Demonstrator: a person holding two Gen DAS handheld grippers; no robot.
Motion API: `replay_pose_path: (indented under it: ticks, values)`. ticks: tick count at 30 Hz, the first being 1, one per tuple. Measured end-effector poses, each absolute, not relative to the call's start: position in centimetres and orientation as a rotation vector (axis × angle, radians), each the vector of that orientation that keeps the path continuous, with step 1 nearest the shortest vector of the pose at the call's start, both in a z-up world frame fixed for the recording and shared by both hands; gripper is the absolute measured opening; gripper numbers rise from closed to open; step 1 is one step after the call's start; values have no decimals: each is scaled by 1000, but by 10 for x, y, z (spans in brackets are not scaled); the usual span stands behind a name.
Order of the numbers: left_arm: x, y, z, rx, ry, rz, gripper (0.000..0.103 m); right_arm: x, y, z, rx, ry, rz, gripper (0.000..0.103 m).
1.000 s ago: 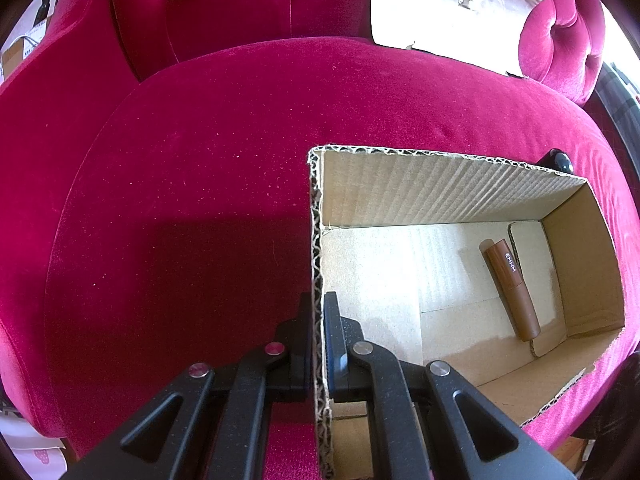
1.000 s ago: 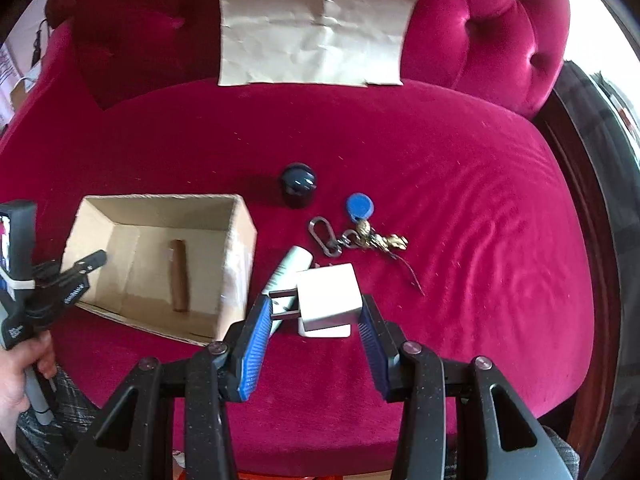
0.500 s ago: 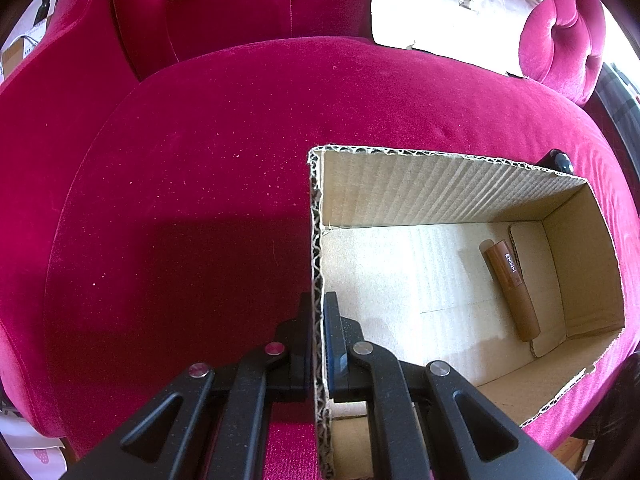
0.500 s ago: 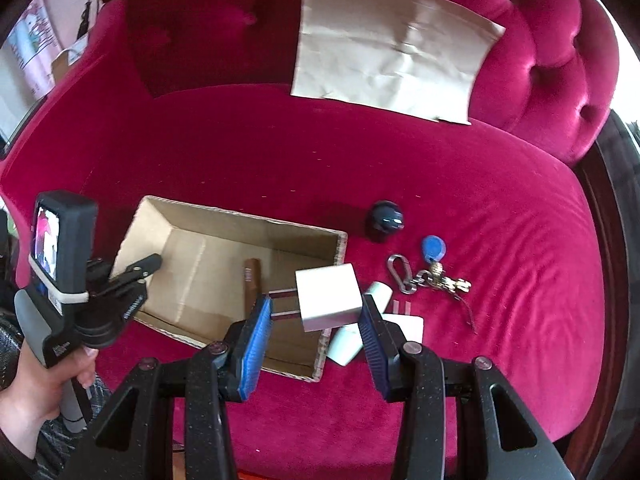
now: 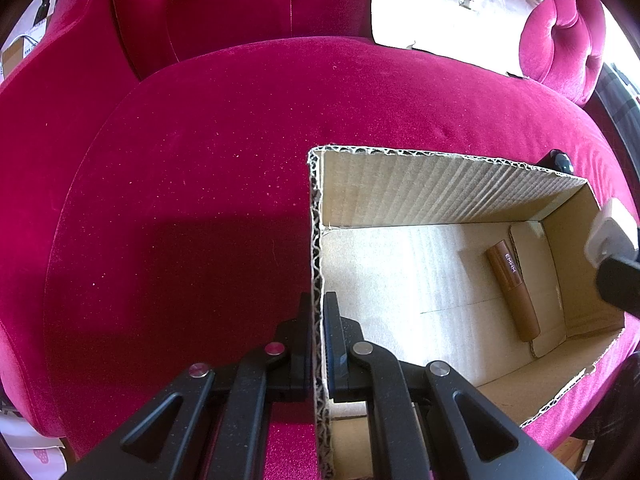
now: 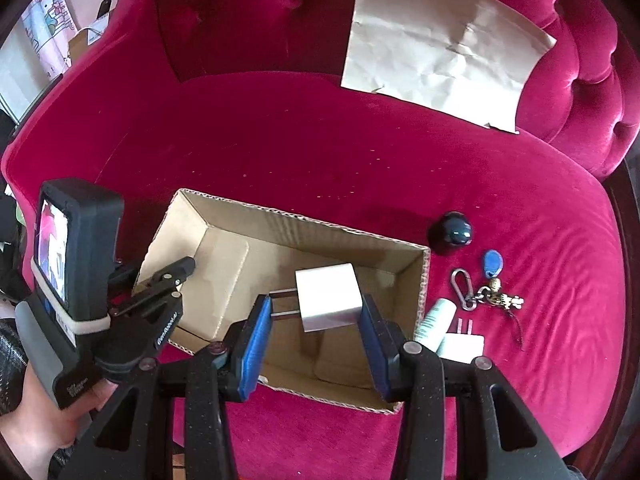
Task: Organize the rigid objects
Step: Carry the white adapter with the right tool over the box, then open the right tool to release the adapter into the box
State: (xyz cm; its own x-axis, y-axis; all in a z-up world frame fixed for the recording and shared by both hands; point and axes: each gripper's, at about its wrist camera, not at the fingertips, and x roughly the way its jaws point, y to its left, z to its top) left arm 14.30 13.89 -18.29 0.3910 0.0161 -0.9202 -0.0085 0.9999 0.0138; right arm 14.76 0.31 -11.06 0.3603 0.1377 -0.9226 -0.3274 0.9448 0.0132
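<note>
An open cardboard box [image 5: 440, 184] sits on the crimson sofa seat with a brown tube [image 5: 514, 292] lying on its floor. My left gripper [image 5: 318, 320] is shut on the box's near-left wall, one finger inside and one outside; the right wrist view shows it [image 6: 176, 280] at the box's left end. My right gripper [image 6: 316, 312] is shut on a white charger plug [image 6: 328, 298], prongs pointing left, and hangs over the right half of the box [image 6: 304, 226]. The plug [image 5: 612, 232] enters the left wrist view at the right edge. There the tube is hidden.
Right of the box lie a dark round object [image 6: 454, 232], a blue key fob with keys [image 6: 492, 260], a carabiner [image 6: 462, 288], a white tube [image 6: 434, 322] and a second white charger [image 6: 460, 346]. A sheet of brown paper [image 6: 440, 52] leans on the backrest. A hand [image 6: 36, 424] holds the left gripper.
My right gripper has carried the white plug leftward from the loose items to above the box. The left gripper and the box have not moved.
</note>
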Motion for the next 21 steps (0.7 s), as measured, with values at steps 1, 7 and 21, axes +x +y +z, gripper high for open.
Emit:
replay_pose_path:
  ticks: [1,7,21]
  values:
    - [143,139,-183,6,1169,15,5,148,5,-113,-185,1169,305,47]
    - [143,139,-183,6,1169,16,5,153,13,-126,-170,1188,315,47]
    - [143,139,-183,7,1169,16,5,156,27,-153,-139,1239,342,47]
